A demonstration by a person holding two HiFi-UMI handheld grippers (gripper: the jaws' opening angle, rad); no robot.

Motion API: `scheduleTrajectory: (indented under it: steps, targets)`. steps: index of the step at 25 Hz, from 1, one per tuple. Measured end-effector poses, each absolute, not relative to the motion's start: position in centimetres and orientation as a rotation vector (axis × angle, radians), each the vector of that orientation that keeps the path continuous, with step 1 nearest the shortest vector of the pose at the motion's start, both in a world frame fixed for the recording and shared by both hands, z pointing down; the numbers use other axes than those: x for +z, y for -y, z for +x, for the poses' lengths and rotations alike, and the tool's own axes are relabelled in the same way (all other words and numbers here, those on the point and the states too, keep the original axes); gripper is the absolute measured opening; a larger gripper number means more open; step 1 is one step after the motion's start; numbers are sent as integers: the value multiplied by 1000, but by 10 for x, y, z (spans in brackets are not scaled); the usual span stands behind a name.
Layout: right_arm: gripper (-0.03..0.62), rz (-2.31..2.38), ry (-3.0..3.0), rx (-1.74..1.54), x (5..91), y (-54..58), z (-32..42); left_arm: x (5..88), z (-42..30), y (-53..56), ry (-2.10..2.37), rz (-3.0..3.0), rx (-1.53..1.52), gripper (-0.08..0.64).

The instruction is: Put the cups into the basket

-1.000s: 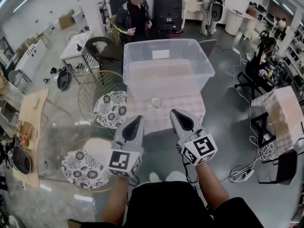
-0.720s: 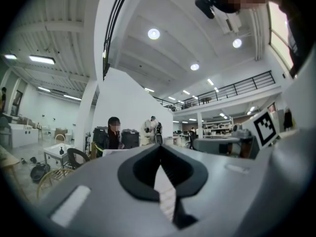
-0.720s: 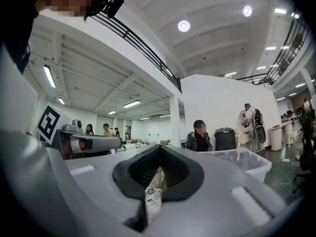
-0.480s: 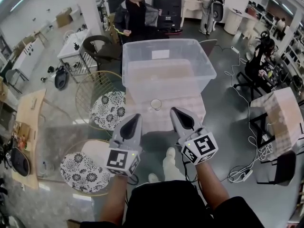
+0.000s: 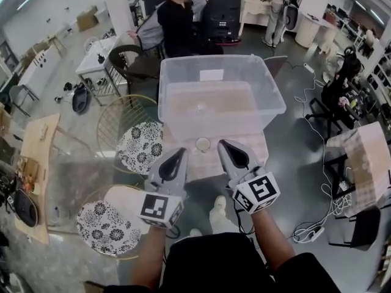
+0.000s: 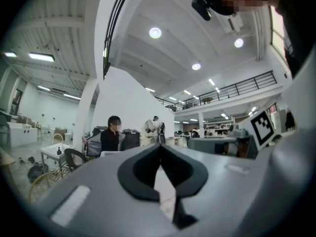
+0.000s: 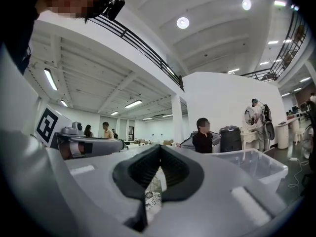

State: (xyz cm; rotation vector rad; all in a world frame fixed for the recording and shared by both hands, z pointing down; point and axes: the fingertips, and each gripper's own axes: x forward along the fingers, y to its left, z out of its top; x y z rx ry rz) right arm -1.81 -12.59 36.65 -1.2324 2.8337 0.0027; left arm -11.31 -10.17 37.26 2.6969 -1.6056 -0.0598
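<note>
A small clear glass cup (image 5: 203, 144) stands upright on the bench (image 5: 258, 140), which is draped in a pale checked cloth. The cup is just in front of the near wall of the large clear plastic tub that serves as the basket (image 5: 273, 96), outside it. A white label (image 5: 212, 75) sits on the basket's far wall. The left gripper (image 5: 177, 154), grey with a black-and-white marker cube at its back, points level toward the bench, its tip just left of the cup and apart from it. The right gripper (image 5: 225, 146), built alike, points the same way with its tip just right of the cup, also not touching it, so the cup lies between the two tips. In the left gripper view the dark fingers (image 6: 143, 169) are clenched tip to tip with nothing between them, and the right gripper view shows its fingers (image 7: 143, 171) pressed together in the same way, empty. Left of the bench stand two gold wire chairs with black-and-white floral cushions, one near the basket (image 5: 140, 142) and one nearer the person's left arm (image 5: 107, 221). Behind the basket a person in dark clothes (image 5: 177, 26) stands beside a black chair (image 5: 131, 63).
</note>
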Motion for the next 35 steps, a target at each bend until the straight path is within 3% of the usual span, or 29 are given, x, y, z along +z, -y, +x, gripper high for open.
scheduleTrajectory:
  steps: [35]
  targets:
    - [2,-1079,-2876,-65,372,296,39,371,-61,265,1768,2584,6,3]
